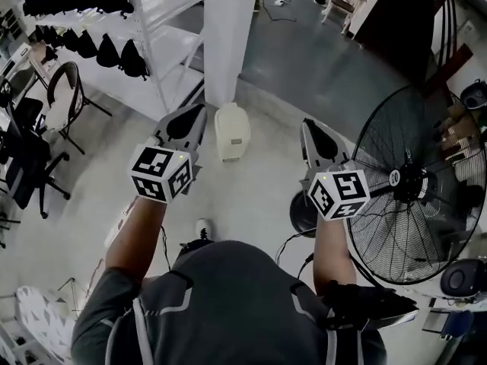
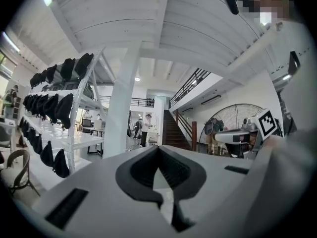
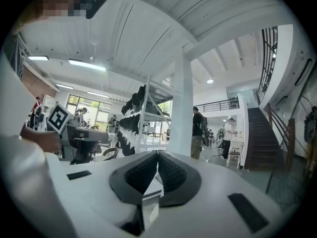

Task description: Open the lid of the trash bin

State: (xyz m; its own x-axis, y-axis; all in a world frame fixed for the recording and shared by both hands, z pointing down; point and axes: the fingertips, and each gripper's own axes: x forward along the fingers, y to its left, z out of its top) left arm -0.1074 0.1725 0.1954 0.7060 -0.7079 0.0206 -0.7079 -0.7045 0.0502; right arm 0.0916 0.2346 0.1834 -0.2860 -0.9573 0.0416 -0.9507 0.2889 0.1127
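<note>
ahead, trash bin (image 1: 232,131) beside pillar (image 1: 229,36), fan (image 1: 412,178) rightward

Person with two hand-held grippers: dress and hardware.
Both the left gripper (image 1: 196,112) and the right gripper (image 1: 308,128) have pale grey moulded shells tapering to a point, with dark slot-shaped recesses on the upper faces and black ribbed pads (image 3: 174,175) lining a diamond-shaped cut-out. The left marker cube (image 1: 160,173) and right marker cube (image 1: 339,194) are white, printed with black square codes. Worn are a dark grey short-sleeved shirt (image 1: 228,295) with lighter grey piping and straps, and a light-coloured shoe (image 1: 203,229).
</note>
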